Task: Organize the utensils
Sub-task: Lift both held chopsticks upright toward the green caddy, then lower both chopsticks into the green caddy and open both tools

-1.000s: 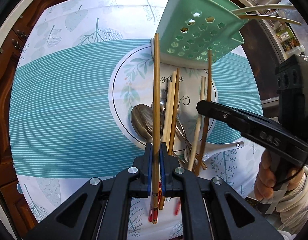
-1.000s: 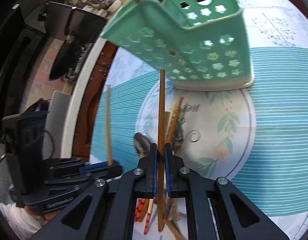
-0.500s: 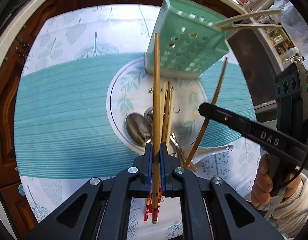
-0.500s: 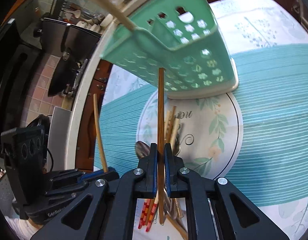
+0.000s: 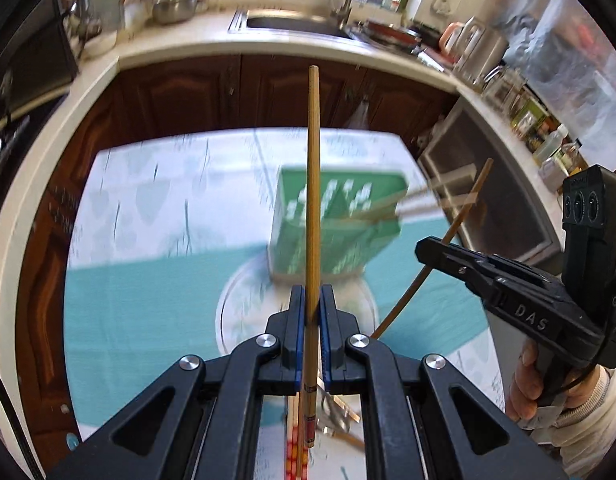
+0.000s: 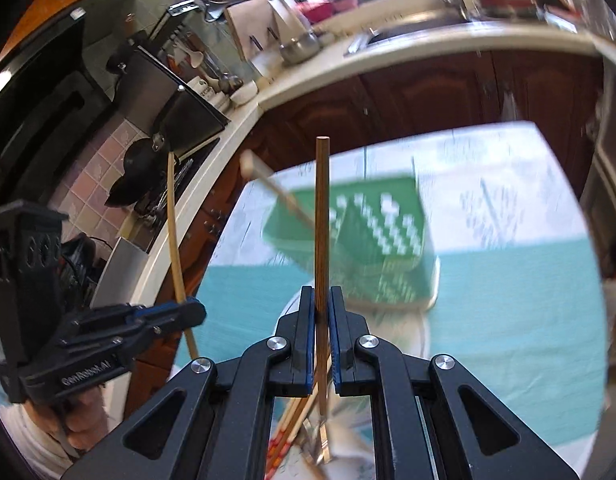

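My left gripper (image 5: 311,300) is shut on a brown chopstick (image 5: 313,184) that points up and away. My right gripper (image 6: 321,302) is shut on a second, darker chopstick (image 6: 321,216). Each gripper shows in the other's view: the right one (image 5: 422,246) with its chopstick at the right, the left one (image 6: 198,312) at the lower left. The green perforated utensil holder (image 5: 340,224) stands on the round mat ahead, blurred, with pale chopsticks sticking out of it; it also shows in the right wrist view (image 6: 372,240). More chopsticks (image 5: 296,448) and a spoon lie below the grippers.
The table carries a white and teal leaf-print cloth (image 5: 148,280). Dark wooden cabinets (image 5: 188,92) and a white counter with a sink (image 5: 300,24) curve behind it. A stove and pans (image 6: 148,160) stand at the left.
Both grippers have lifted and tilted up with their chopsticks, so the kitchen counter is now in view. The holder looks smaller and farther away. The utensil pile has dropped below the fingers.
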{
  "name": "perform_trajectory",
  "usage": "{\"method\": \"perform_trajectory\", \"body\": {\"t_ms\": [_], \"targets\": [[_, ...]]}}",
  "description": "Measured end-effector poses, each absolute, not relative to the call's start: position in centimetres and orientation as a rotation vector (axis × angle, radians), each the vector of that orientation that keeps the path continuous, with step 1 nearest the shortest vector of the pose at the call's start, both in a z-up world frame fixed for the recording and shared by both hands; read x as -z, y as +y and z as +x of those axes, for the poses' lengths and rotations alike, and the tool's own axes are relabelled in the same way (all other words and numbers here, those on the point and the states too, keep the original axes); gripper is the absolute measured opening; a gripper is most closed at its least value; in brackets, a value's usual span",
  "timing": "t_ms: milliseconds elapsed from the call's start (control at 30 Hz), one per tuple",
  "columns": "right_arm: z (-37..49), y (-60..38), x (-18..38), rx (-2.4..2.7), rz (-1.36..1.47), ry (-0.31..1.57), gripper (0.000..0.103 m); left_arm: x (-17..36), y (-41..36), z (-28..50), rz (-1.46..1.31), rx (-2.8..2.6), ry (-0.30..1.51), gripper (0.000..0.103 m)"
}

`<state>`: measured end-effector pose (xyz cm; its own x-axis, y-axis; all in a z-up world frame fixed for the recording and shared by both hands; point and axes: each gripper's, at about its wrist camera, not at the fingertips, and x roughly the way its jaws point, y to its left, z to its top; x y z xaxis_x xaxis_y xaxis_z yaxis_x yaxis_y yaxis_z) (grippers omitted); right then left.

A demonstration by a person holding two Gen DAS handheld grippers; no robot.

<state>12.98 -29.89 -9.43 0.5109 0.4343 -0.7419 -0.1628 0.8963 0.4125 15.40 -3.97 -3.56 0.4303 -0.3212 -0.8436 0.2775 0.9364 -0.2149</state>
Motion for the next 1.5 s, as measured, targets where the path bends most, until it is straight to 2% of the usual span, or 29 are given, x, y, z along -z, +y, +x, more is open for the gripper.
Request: {"method": "perform_trajectory", "body": {"t_ms": [433, 1100, 1500], "targets": [[18.4, -26.9, 3.2, -0.481, 0.048, 0.888, 0.006, 0.9, -6.0, 20.8, -0.035, 0.379, 0.947, 0.004], [26.7, -24.1, -7.2, -0.616, -0.034, 0.797, 0.006, -0.2, -5.5, 25.7, -0.121, 0.312, 0.88, 0.004], [26.8, -25.7, -7.3, -0.568, 0.046, 0.722, 0.006, -0.9, -5.9, 26.9, -0.166, 0.283, 0.794, 0.004]]}}
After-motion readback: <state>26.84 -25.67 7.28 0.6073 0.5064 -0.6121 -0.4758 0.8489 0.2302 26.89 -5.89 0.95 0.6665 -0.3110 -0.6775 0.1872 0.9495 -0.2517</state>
